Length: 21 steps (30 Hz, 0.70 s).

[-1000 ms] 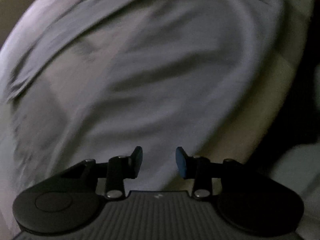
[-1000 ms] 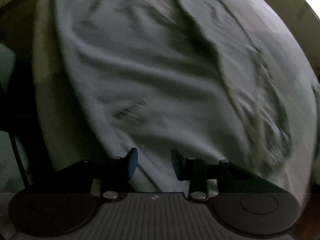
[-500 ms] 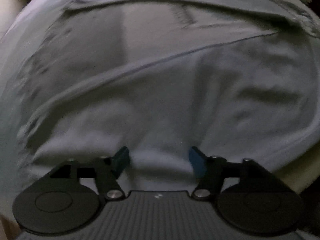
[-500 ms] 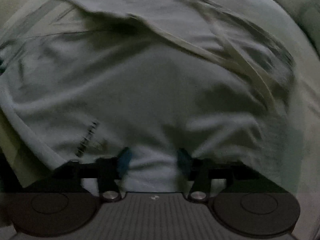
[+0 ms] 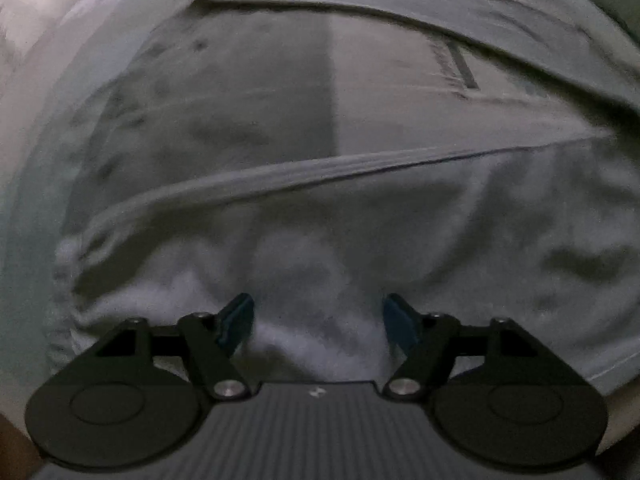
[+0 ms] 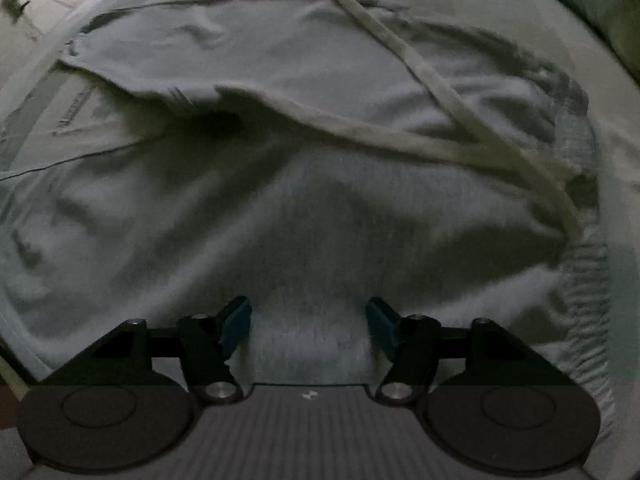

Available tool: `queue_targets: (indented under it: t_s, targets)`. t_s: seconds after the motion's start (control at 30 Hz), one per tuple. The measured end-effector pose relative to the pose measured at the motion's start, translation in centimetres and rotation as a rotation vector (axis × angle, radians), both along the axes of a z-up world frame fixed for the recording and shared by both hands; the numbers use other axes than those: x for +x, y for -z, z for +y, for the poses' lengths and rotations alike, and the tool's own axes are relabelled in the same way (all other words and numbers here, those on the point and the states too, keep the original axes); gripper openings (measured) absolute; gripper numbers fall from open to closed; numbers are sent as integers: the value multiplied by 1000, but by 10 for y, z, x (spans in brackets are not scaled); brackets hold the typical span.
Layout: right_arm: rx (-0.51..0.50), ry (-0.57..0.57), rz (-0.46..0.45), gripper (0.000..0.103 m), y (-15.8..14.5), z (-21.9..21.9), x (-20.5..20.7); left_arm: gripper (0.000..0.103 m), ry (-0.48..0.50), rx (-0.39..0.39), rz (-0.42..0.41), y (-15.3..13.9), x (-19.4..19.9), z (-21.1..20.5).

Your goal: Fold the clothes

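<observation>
Both our tools have just spread wide: left tool [image 5: 318, 320] and right tool [image 6: 308, 318] stand released over the grey garment [image 5: 320, 240], its hem [image 5: 612, 372] lying rightward.

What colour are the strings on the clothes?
The drawstrings look pale cream against the light grey garment, best seen in the right wrist view.

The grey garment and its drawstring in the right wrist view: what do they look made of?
The grey garment looks like soft knit, perhaps cotton jersey or fleece: matte, limp, with soft rounded wrinkles and a gathered ribbed edge at the right. The drawstring looks like a flat woven cord, paler, matte and slightly fuzzy. The dim, blurred picture leaves the exact fibre open.
</observation>
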State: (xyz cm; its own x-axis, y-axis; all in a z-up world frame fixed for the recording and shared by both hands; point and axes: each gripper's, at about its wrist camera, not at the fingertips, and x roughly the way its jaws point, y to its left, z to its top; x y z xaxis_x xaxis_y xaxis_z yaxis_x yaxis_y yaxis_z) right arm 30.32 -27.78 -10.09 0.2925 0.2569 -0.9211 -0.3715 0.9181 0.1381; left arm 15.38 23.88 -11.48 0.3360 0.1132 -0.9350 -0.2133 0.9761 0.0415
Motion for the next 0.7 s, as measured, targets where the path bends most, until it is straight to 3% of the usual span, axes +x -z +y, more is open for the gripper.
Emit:
queue_targets:
  t_s: [0.1, 0.3, 0.4, 0.47, 0.5, 0.7]
  targets:
    - [10, 3, -8, 72, -12, 2, 7, 70, 12, 18, 8, -11, -5, -2]
    - [-2, -19, -208, 73, -43, 9, 63, 70, 123, -2, -53, -27, 22, -31]
    - [12, 3, -263, 72, -46, 7, 106, 70, 174, -23, -89, -32, 40, -48]
    - [7, -6, -264, 55, -41, 11, 135, 70, 200, -39, -115, -37, 51, -60]
    - [4, -13, -261, 42, -37, 13, 149, 70, 215, -43, -120, -38, 56, -66]
    - [-1, -60, -245, 39, -17, 29, 210, 70, 279, -76, -125, -37, 81, -93]
